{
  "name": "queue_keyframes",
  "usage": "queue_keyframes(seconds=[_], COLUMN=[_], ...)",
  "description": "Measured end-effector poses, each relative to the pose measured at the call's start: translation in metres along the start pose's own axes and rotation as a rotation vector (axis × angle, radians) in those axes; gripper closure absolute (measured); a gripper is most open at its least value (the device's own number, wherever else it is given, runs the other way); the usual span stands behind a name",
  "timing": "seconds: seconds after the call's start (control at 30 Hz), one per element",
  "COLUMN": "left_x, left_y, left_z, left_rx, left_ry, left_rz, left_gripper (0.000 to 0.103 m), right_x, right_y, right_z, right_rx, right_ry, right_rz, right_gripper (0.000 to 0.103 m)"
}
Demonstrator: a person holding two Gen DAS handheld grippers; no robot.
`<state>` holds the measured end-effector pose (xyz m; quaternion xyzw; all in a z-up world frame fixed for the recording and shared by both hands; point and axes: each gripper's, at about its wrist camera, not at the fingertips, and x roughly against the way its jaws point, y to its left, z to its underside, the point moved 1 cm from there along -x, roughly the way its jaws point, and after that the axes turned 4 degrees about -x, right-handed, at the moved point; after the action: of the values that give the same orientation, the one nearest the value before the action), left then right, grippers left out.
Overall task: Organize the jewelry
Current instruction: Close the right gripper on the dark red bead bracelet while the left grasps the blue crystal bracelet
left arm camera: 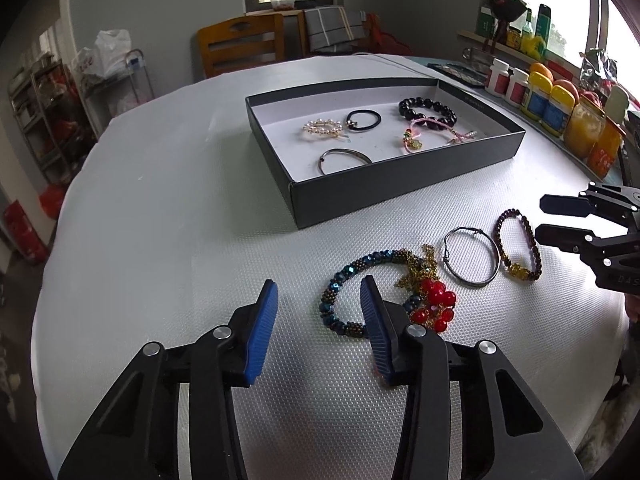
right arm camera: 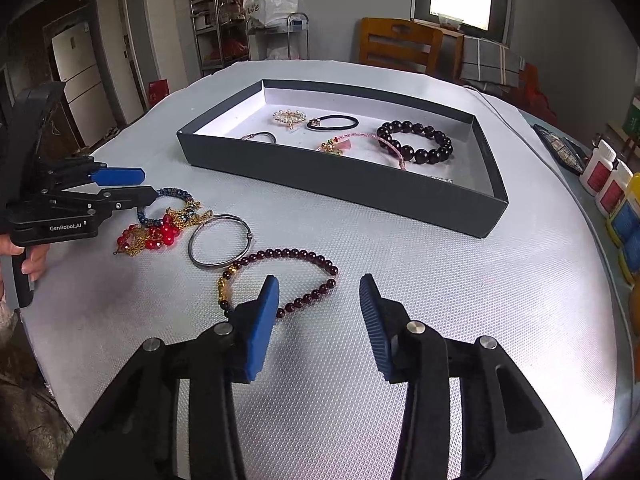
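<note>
The white textured surface [left arm camera: 160,208] fills both views. A dark tray [left arm camera: 400,184] sits in the upper centre, holding 5 pieces. Left gripper [left arm camera: 318,316] and right gripper [right arm camera: 318,312] hover low, jaws released. Loose at lower centre lie a blue beaded bracelet [left arm camera: 340,276], silver bangle [right arm camera: 220,240] and garnet bracelet [right arm camera: 304,260].

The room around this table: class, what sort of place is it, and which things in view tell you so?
Most likely a home dining room. A wooden chair stands behind the round table, a fridge shows through a doorway, and bottles and jars line the window sill. Both grippers are open, holding nothing.
</note>
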<state>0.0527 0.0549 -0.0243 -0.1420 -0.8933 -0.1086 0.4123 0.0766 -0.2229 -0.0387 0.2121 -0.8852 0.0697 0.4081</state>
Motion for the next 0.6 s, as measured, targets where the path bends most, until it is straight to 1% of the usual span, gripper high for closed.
queue_keyframes(seconds=[0.07, 0.23, 0.37, 0.6], left_x=[-0.002, -0.006, -0.007, -0.006], left_y=[0.0, -0.002, -0.003, -0.003], left_z=[0.0, 0.002, 0.003, 0.004], left_rx=[0.0, -0.011, -0.014, -0.021], left_ry=[0.009, 0.02, 0.021, 0.018], left_rz=[0.001, 0.003, 0.001, 0.0], left_gripper=[0.062, 0.064, 0.064, 0.067], right_x=[-0.004, -0.01, -0.014, -0.018], right_y=[0.0, -0.002, -0.001, -0.003], right_z=[-0.002, -0.004, -0.005, -0.005], right_rx=[0.0, -0.01, -0.004, -0.018], right_ry=[0.003, 0.018, 0.033, 0.046], right_rz=[0.009, 0.029, 0.025, 0.008], right_gripper=[0.063, 0.067, 0.071, 0.073])
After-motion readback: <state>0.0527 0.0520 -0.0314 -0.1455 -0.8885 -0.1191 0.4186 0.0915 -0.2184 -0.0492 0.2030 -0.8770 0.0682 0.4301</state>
